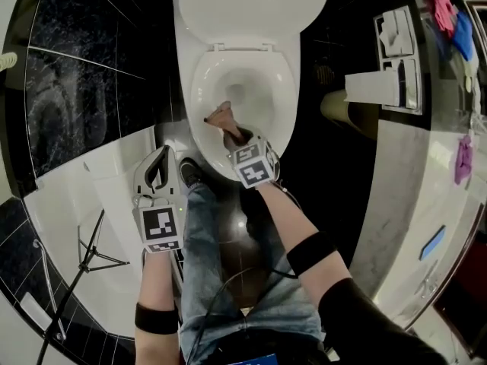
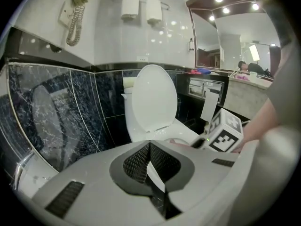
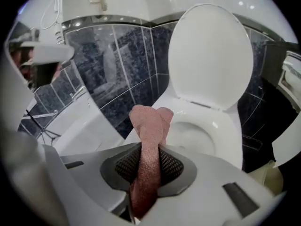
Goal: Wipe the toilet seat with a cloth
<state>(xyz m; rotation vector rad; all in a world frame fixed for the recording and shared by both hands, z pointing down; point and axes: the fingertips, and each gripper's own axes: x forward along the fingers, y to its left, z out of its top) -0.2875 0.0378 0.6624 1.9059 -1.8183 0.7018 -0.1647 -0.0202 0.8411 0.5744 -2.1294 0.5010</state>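
Note:
A white toilet stands with its lid [image 1: 251, 2] raised and its seat [image 1: 199, 116] down around the bowl. My right gripper [image 1: 228, 131] is shut on a folded pink cloth [image 3: 148, 135], which sticks out past the jaws above the seat's near left rim [image 3: 207, 114]. The same cloth [image 1: 219, 115] shows in the head view over the bowl's front. My left gripper [image 1: 160, 167] hangs left of the toilet, shut with nothing in it. In the left gripper view its jaws meet [image 2: 151, 166], with the toilet lid [image 2: 154, 100] ahead and the right gripper's marker cube [image 2: 225, 133] at the right.
Dark marble tiles [image 1: 84, 74] cover the wall to the left. A white bathtub edge [image 1: 91, 204] and a black tripod [image 1: 87, 261] lie at lower left. A paper holder [image 1: 380, 86] and a counter [image 1: 441, 188] with coloured cloths are at the right. A person's jeans [image 1: 221, 265] show below.

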